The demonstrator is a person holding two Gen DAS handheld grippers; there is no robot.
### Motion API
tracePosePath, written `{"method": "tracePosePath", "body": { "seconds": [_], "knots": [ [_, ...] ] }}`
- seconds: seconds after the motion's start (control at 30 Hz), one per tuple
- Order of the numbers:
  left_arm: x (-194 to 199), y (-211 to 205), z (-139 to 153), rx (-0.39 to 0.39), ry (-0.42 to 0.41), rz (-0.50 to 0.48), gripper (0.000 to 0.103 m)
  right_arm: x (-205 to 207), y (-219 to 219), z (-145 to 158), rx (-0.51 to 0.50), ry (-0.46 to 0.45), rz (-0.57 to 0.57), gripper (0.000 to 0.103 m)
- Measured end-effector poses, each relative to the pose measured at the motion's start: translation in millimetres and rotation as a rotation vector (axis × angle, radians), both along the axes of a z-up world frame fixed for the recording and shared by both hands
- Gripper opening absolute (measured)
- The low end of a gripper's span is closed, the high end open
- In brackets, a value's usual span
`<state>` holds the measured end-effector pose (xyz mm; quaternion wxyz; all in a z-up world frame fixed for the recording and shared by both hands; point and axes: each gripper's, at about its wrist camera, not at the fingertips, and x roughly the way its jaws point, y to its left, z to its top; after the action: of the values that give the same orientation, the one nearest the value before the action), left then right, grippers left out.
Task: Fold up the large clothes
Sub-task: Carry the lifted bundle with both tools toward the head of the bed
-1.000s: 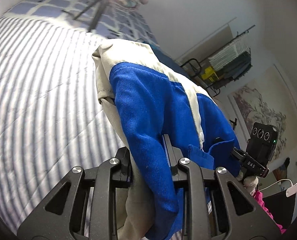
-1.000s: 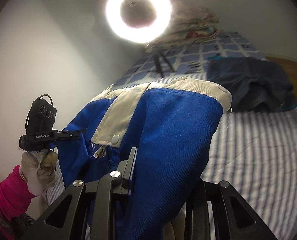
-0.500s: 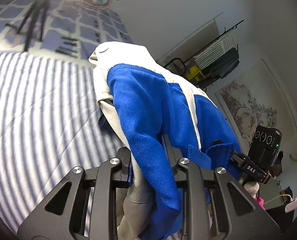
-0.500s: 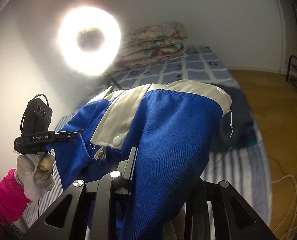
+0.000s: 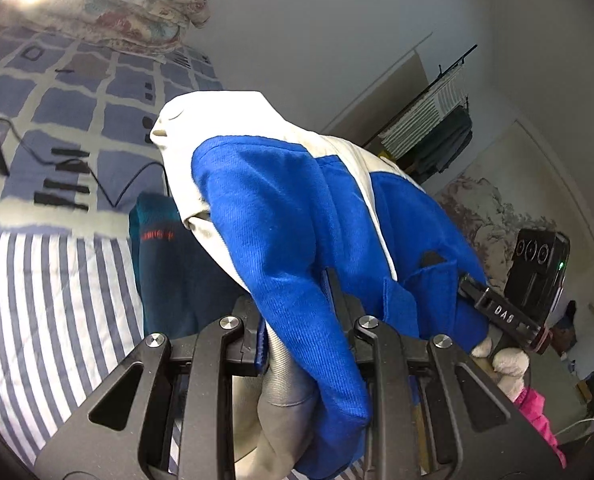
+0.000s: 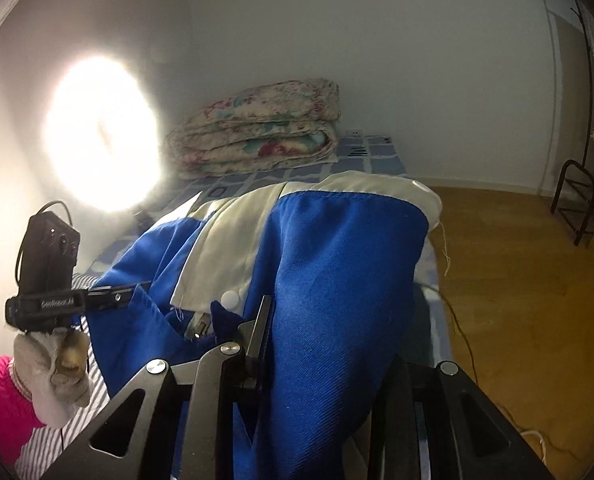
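Note:
A blue jacket with cream panels (image 5: 281, 208) hangs bunched between both grippers above the bed. My left gripper (image 5: 293, 308) is shut on one thick fold of it; blue and cream cloth spills over the jaws and hides the pads. In the right wrist view the same jacket (image 6: 337, 264) fills the jaws of my right gripper (image 6: 329, 332), which is shut on it; only the left finger (image 6: 263, 320) shows. Each view also catches the other gripper pinching the jacket's edge: the right one (image 5: 493, 308) and the left one (image 6: 97, 294), both in gloved hands with pink sleeves.
Below lies a bed with a blue-and-white striped sheet (image 5: 49, 288) and a checked cover (image 5: 97, 92). A dark teal garment (image 5: 169, 264) lies on it. A folded floral quilt (image 6: 257, 128) sits at the head. A ring light (image 6: 101, 140), wooden floor (image 6: 517, 280) and clothes rack (image 5: 437, 120) surround it.
Both grippers have carried the jacket sideways along the bed toward its head end. The quilt, the dark garment and the wooden floor have come into view. Both grips hold unchanged.

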<state>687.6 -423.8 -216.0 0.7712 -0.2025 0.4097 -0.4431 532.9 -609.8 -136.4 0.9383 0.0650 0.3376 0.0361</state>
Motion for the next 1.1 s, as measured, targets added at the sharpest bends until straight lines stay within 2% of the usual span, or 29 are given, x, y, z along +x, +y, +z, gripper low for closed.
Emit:
{"method": "tracePosePath", "body": {
  "seconds": [0.1,0.17,0.23,0.27,0.33,0.4,0.47,0.57,0.63,0.7,0.9,1.1],
  "knots": [
    [19.2,-10.6,-15.0,0.014,0.01,0.015,0.022,17.9,-8.0,-15.0,0.011,0.007,-0.002,0.026],
    [32.4,-14.0,-29.7,0.062,0.016,0.031,0.022,29.3,-18.8,-35.3,0.048,0.028,-0.019,0.026],
    [49.1,-12.8,-56.5,0.107,0.087,0.071,0.022,34.9,-33.5,-58.8,0.086,0.083,-0.058,0.027],
    [55.9,-9.5,-71.0,0.104,0.134,0.089,0.023,40.2,-45.0,-75.4,0.097,0.127,-0.113,0.033],
    [57.5,-7.0,-83.1,0.083,0.173,0.09,0.026,43.8,-60.1,-97.9,0.139,0.166,-0.167,0.038],
    [53.5,-11.4,-82.8,0.12,0.124,0.084,0.028,45.9,-64.8,-110.4,0.141,0.174,-0.183,0.042],
    [49.6,-15.0,-80.0,0.15,0.085,0.077,0.029,47.4,-63.4,-114.2,0.108,0.181,-0.184,0.045],
    [47.6,-14.3,-80.6,0.154,0.087,0.075,0.032,46.9,-62.6,-115.7,0.112,0.199,-0.2,0.051],
    [42.0,-12.4,-77.9,0.176,0.078,0.094,0.037,45.2,-61.9,-114.1,0.098,0.199,-0.214,0.054],
    [36.5,-8.2,-71.6,0.189,0.065,0.106,0.038,48.7,-60.9,-112.2,0.081,0.193,-0.223,0.054],
    [16.7,12.9,-52.1,0.201,0.021,0.107,0.038,21.5,-57.6,-91.1,0.083,0.142,-0.258,0.054],
    [-21.3,43.4,-28.7,0.2,-0.03,0.122,0.037,-17.7,-40.2,-65.5,0.054,0.088,-0.294,0.058]
  ]
}}
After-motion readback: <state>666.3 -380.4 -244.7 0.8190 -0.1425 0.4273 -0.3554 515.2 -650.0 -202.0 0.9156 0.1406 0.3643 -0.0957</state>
